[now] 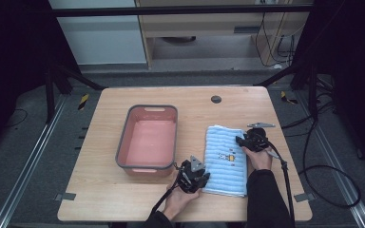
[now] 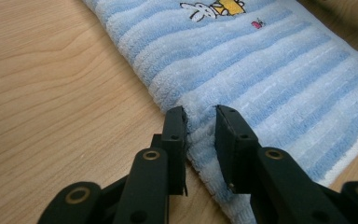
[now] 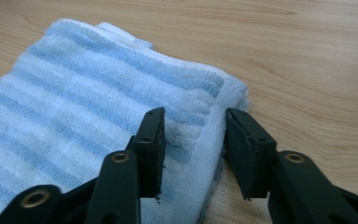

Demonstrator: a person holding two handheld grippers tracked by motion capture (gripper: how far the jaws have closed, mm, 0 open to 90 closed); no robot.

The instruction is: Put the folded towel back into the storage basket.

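Observation:
A light-blue striped towel (image 1: pixel 225 159) with a small rabbit picture lies folded flat on the wooden table, right of centre. My left gripper (image 1: pixel 203 177) sits at the towel's near left edge. In the left gripper view the towel (image 2: pixel 270 70) edge is puckered up between the jaws of my left gripper (image 2: pixel 200 119), which is shut on it. My right gripper (image 1: pixel 241 141) is at the towel's far right corner. In the right gripper view my right gripper (image 3: pixel 193 123) stands open, its jaws straddling the thick layered corner of the towel (image 3: pixel 74 93).
A pink basin with a grey rim (image 1: pixel 121 142) stands empty just left of the towel, close to my left gripper. A small dark round cap (image 1: pixel 216 99) sits near the table's far edge. Cables trail from both grippers toward the near edge.

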